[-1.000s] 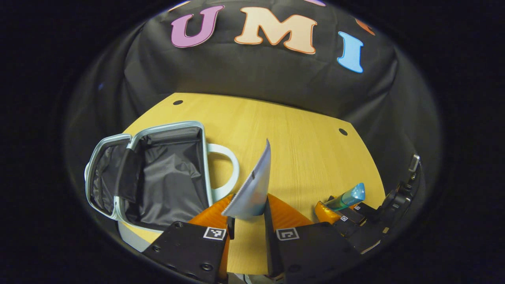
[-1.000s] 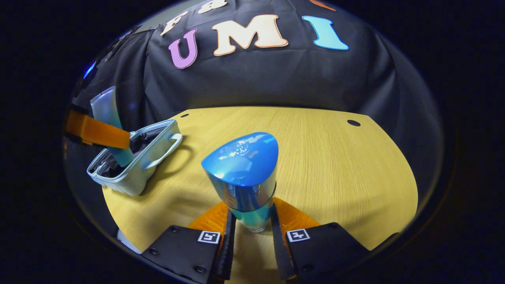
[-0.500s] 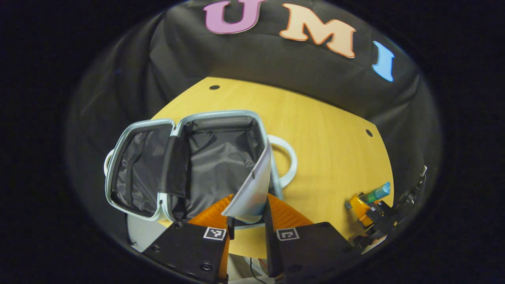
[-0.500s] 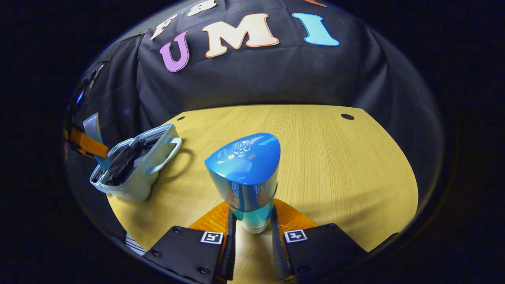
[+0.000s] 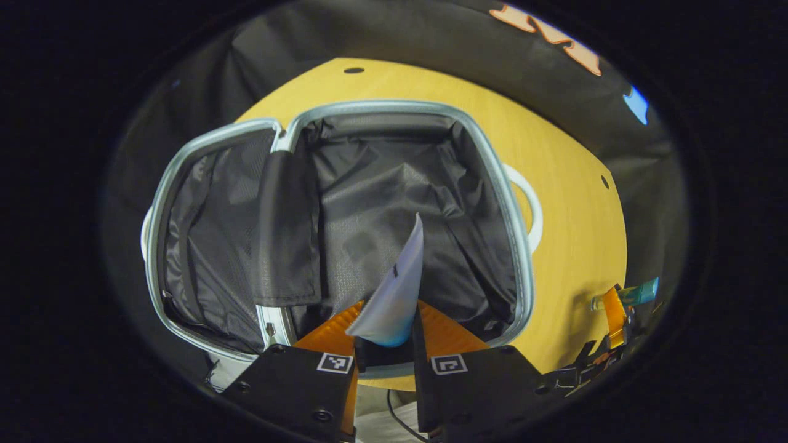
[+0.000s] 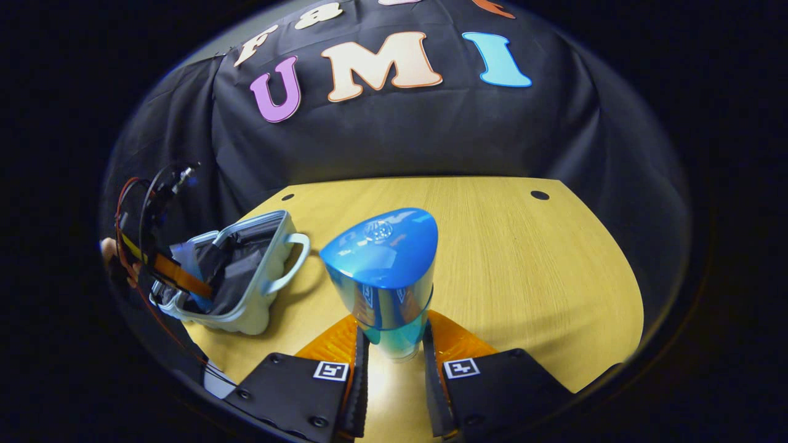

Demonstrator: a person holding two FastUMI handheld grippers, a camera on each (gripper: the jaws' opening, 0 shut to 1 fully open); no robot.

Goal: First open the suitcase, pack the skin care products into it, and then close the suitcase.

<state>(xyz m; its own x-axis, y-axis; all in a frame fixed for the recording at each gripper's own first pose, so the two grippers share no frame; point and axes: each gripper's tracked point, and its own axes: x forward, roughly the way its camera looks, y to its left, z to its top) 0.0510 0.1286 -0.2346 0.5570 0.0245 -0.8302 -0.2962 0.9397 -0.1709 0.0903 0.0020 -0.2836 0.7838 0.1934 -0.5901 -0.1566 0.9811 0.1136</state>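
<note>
The pale blue suitcase [image 5: 520,246] lies open on the wooden table, its black lining showing. My left gripper [image 5: 386,332] is shut on a flat silver-white tube [image 5: 397,289], held over the suitcase's inside, crimped end pointing forward. In the right gripper view, my right gripper [image 6: 394,354] is shut on a shiny blue bottle [image 6: 385,271] above the table. The suitcase [image 6: 258,301] sits at the left there, with the left gripper [image 6: 175,277] dipping into it. In the left gripper view the right gripper [image 5: 615,307] with the blue bottle [image 5: 640,292] is at the far right.
The wooden table [image 6: 523,271] spreads wide to the right of the suitcase, with small round holes near its back edge. A black divider flap [image 5: 286,234] hangs between the suitcase's two halves. Its handle [image 5: 532,206] sticks out on the right side. Black cloth walls the booth.
My left gripper has moved with the tube from beside the suitcase to over its open inside and lower. The right gripper has held the blue bottle nearly still.
</note>
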